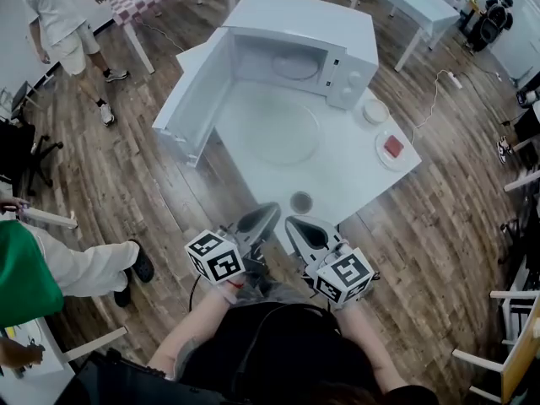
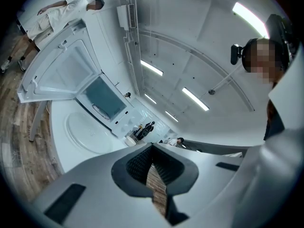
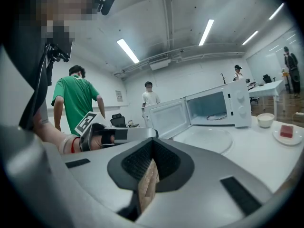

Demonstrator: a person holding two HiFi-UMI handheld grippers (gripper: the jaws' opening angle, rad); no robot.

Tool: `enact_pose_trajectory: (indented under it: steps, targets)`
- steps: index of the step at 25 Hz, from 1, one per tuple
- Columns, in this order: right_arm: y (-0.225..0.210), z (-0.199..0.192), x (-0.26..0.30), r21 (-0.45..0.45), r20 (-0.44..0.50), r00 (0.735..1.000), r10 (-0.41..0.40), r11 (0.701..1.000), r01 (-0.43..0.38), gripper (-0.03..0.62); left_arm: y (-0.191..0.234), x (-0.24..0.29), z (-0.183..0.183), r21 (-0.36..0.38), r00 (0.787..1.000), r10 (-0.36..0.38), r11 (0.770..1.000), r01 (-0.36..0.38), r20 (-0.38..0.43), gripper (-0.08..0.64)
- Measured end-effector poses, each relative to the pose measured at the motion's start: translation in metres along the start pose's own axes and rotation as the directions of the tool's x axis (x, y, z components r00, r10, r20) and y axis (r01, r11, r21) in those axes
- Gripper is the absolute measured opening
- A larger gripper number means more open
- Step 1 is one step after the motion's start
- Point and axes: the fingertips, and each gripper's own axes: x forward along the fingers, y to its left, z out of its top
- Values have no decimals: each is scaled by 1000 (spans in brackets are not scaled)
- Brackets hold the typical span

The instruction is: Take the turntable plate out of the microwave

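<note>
The turntable plate (image 1: 283, 133) lies on the worktop (image 1: 359, 171), out of the microwave (image 1: 312, 19); the job looks done. The left gripper (image 1: 267, 212) and right gripper (image 1: 295, 224) have jaws clenched, empty.

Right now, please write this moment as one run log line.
turntable plate: on table, outside microwave | door: open | left gripper: shut, empty | right gripper: shut, empty
</note>
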Motion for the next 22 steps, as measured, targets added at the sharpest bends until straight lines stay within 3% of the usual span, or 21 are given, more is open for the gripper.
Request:
enact_pose_trajectory:
  steps: [14,22]
  targets:
    - [20,16,1,-27,54,997,58,998,-56,18,-2,-6,7,26,997,61,998,-62,44,12]
    - [10,25,-5,6,109,993,33,999,-34,18,-3,4,16,52,996,75,996,-77,44,11]
